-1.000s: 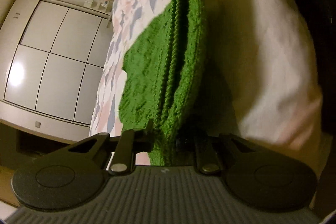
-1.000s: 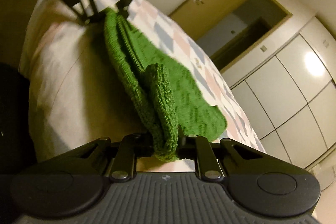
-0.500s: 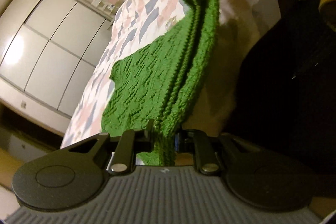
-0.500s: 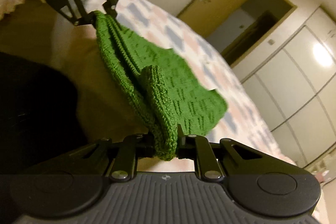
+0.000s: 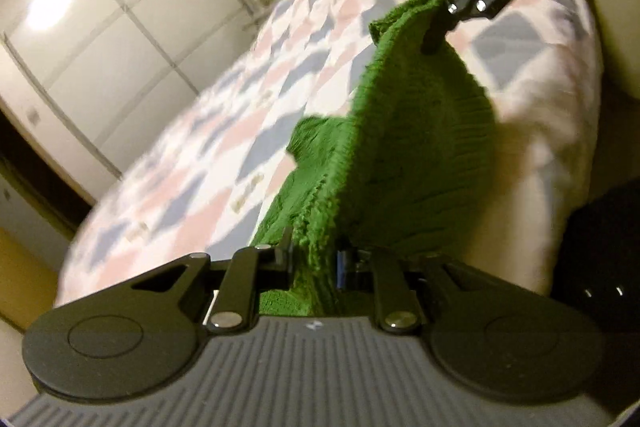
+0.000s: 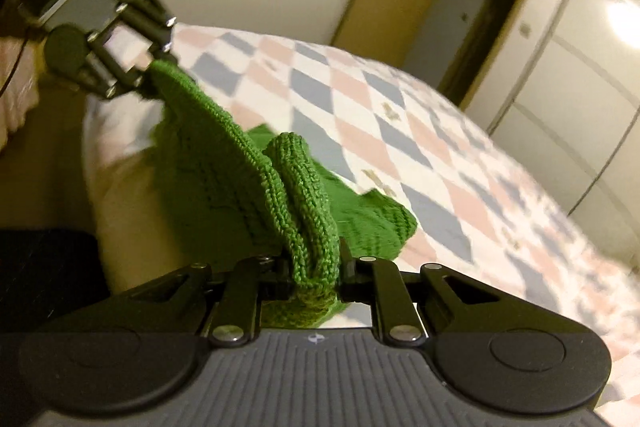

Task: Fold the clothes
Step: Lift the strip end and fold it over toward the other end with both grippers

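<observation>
Green knitted garment (image 5: 404, 155) fills the middle of the left wrist view, stretched between the two grippers above a bed. The left gripper (image 5: 312, 259) is at the bottom of this view, its two fingers pressed in on a bunched edge of the knit, which passes between them and hangs a little below. From there the fabric rises in a ridge toward the upper right, where the right gripper (image 5: 444, 15) pinches the far corner. One flap of the knit spreads to the left of the ridge and lies low over the bedspread (image 5: 224, 131), which has a pattern of pink, grey-blue and white diamonds; whether that flap touches the cover I cannot tell. The other side drapes to the right, over the pale edge of the bed. White cupboard doors (image 5: 100, 39) with a bright reflection stand along the left, and a small shelf of blurred items sits near the head of the bed.

In the right wrist view, the right gripper (image 6: 314, 267) is closed tight on a thick roll of the green knit (image 6: 288, 187), several layers squeezed between its fingers. The fabric runs up and to the left to the left gripper (image 6: 150, 75), which clamps the other end. The patterned cover (image 6: 400, 131) lies beneath and to the right. Behind it are a plain wall, a wooden door frame (image 6: 460, 11) with a dark opening, and the white cupboards (image 6: 580, 87) at the far right.
</observation>
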Demonstrator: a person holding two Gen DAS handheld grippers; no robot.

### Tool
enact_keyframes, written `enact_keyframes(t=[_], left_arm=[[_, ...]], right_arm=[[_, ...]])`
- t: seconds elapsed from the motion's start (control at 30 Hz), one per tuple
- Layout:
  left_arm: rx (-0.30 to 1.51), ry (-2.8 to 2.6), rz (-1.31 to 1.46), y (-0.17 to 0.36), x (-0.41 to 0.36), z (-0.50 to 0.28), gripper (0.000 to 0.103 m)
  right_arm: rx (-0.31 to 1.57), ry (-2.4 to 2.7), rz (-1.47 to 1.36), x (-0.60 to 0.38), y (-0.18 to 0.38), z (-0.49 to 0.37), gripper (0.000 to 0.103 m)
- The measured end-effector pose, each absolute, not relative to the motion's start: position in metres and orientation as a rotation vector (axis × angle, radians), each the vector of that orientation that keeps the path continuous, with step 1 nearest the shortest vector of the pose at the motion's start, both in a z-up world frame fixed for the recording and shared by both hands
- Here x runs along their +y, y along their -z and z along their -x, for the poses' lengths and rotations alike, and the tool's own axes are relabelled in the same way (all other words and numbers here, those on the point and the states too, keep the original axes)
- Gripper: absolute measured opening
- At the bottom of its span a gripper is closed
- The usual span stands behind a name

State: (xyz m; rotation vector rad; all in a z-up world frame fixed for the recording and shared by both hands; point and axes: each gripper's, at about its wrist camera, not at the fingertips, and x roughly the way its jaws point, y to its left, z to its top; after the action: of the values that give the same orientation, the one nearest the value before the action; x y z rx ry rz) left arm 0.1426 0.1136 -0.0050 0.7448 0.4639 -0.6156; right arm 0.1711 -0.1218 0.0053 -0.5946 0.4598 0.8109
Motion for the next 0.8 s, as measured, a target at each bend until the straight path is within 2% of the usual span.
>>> enact_keyframes(t=[0.07,0.17,0.23,0.3,0.33,0.5,0.63,0.67,0.7,0.73,0.8], left_arm=[[0.541,0.621,-0.676,0.014,0.121,-0.176,0.018],[0.665,0.613,-0.535,0.036,0.143,-0.218,0.027],[0.703,0.594,-0.393,0.044,0.163,-0.236,0.031],[0.718,0.582,-0.192,0.045,0.187,-0.243,0.032],[0.719,0.579,-0.105,0.045,0.197,-0.240,0.032],[0.733,0.547,0.288,0.052,0.234,-0.228,0.029],[0.698,0.501,0.368,0.051,0.240,-0.221,0.028],[0.686,0.485,0.362,0.052,0.239,-0.223,0.025],[0.673,0.471,0.356,0.052,0.238,-0.223,0.013],[0.661,0.460,0.352,0.051,0.237,-0.224,0.008],[0.620,0.445,0.312,0.046,0.231,-0.222,0.006]], right_arm=[[0.530,-0.804,0.536,-0.114,0.008,-0.215,0.017],[0.653,-0.791,0.427,-0.107,0.034,-0.268,0.019],[0.735,-0.751,0.331,-0.106,0.056,-0.299,0.030],[0.767,-0.700,0.167,-0.119,0.069,-0.316,0.058],[0.777,-0.689,0.073,-0.127,0.073,-0.321,0.060],[0.772,-0.700,-0.293,-0.172,0.084,-0.306,0.058],[0.729,-0.683,-0.379,-0.191,0.085,-0.285,0.058],[0.722,-0.675,-0.393,-0.191,0.086,-0.285,0.058],[0.711,-0.667,-0.408,-0.190,0.089,-0.287,0.058],[0.702,-0.665,-0.421,-0.189,0.091,-0.288,0.055],[0.688,-0.676,-0.432,-0.185,0.091,-0.289,0.016]])
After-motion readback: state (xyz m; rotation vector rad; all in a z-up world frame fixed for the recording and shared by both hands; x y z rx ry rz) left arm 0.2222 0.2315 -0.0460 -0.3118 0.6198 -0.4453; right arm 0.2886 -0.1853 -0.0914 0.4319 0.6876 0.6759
